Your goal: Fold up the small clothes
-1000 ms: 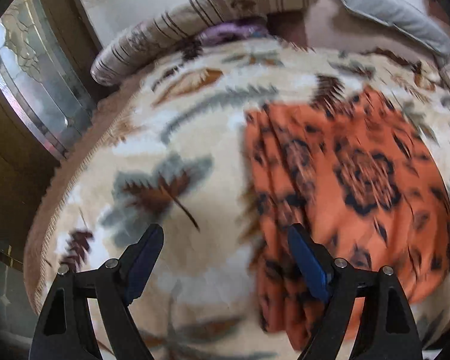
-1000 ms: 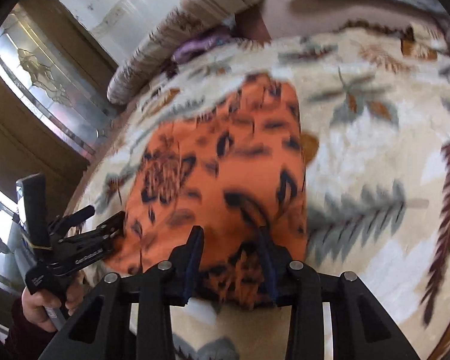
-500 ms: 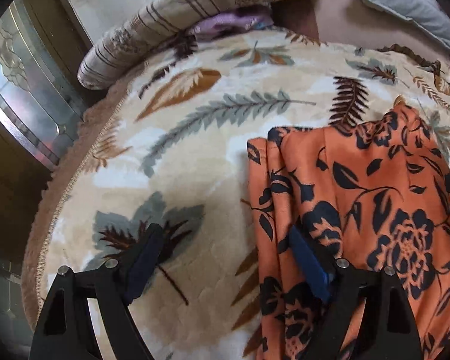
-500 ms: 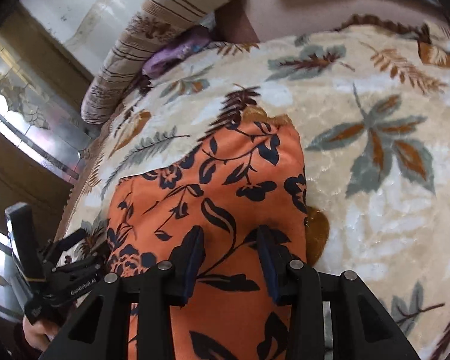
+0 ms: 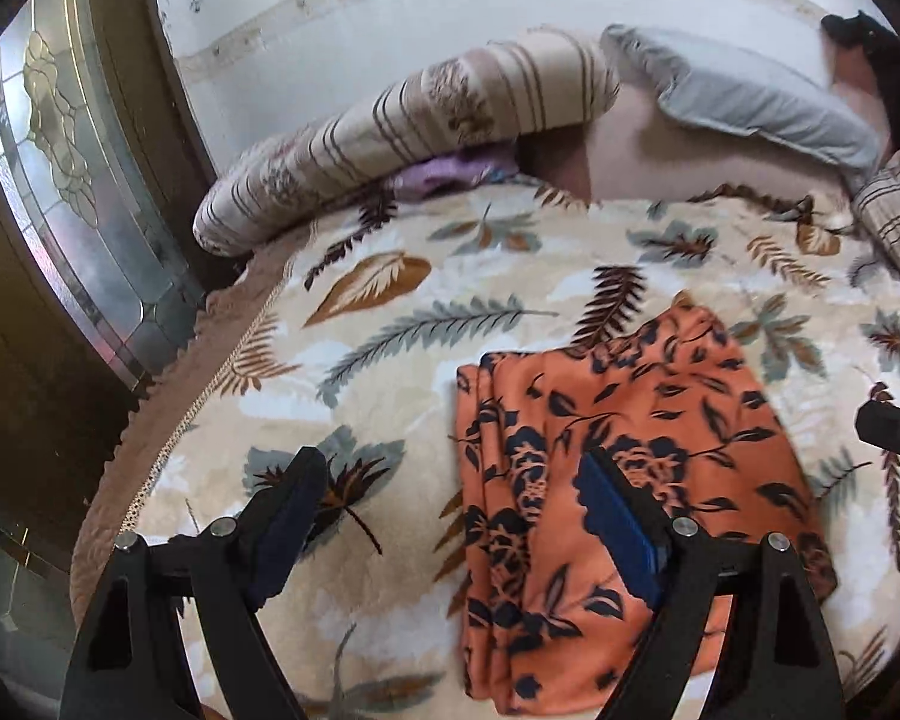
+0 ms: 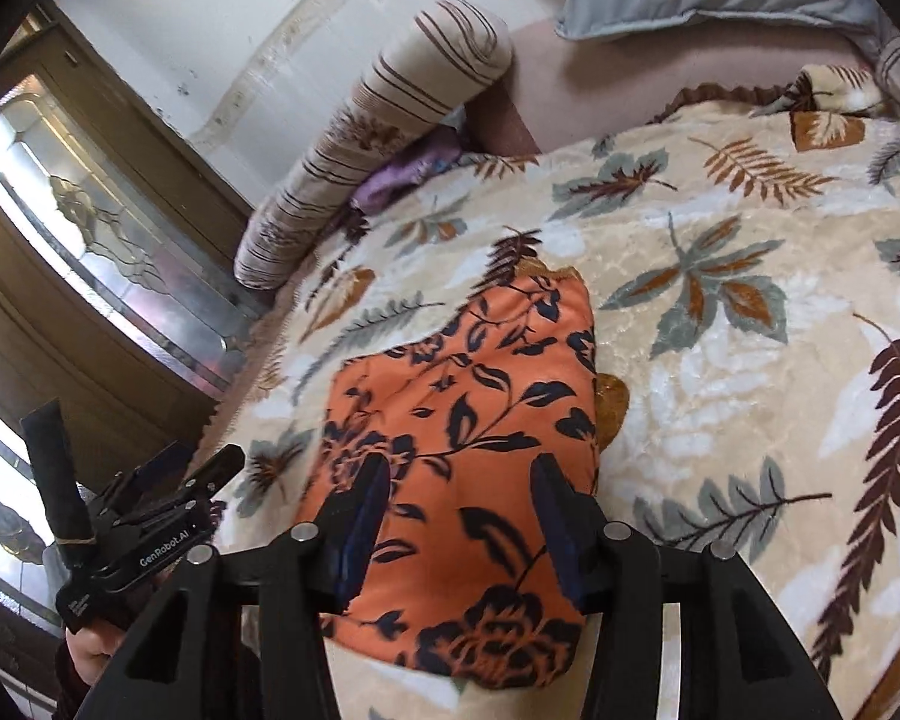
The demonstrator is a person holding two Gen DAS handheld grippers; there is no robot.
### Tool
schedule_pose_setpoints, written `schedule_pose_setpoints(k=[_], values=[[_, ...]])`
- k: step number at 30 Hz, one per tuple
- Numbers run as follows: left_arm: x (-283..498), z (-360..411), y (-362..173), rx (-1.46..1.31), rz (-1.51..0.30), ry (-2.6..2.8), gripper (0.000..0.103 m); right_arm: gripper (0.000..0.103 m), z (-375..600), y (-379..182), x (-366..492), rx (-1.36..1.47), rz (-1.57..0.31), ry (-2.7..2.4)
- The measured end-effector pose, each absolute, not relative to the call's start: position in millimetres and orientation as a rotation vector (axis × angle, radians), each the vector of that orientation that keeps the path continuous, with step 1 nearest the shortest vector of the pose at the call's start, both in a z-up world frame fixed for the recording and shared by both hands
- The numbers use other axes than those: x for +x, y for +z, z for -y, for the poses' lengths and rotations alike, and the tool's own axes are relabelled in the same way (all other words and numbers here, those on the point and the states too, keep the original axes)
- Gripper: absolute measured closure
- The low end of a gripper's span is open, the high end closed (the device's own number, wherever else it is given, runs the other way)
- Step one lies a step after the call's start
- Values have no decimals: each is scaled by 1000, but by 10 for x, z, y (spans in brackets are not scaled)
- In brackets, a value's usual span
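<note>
An orange garment with a dark floral print (image 5: 624, 420) lies folded flat on a leaf-patterned blanket (image 5: 390, 324). It also shows in the right wrist view (image 6: 474, 408). My left gripper (image 5: 450, 504) is open and empty, held above the garment's left edge. It also shows at the left of the right wrist view (image 6: 168, 480). My right gripper (image 6: 459, 510) is open and empty above the garment's near end. A black part of it shows at the right edge of the left wrist view.
A striped bolster (image 5: 402, 126) and a grey pillow (image 5: 750, 102) lie at the head of the bed. A purple cloth (image 5: 444, 171) is tucked under the bolster. A wooden cabinet with a glass door (image 5: 72, 192) stands along the blanket's left edge.
Both grippers have pulled back and up from the garment. The right gripper's jaws have opened and released it. The garment now lies still and flat.
</note>
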State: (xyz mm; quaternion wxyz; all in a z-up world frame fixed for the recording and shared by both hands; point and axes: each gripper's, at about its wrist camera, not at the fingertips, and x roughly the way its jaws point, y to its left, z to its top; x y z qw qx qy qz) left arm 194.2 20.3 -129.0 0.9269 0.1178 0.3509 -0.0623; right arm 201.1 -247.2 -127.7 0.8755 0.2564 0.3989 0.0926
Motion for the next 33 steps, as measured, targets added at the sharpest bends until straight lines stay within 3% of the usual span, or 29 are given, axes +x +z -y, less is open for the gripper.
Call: schedule_pose_setpoints(k=[15,33], values=[[1528,-134,-933,230,-631,-170,16,47,2348,-780,1655,512,-728,221],[1544,-128,-950,228,-633,-162,16,46,2275,-715,1632,503,-718,233]])
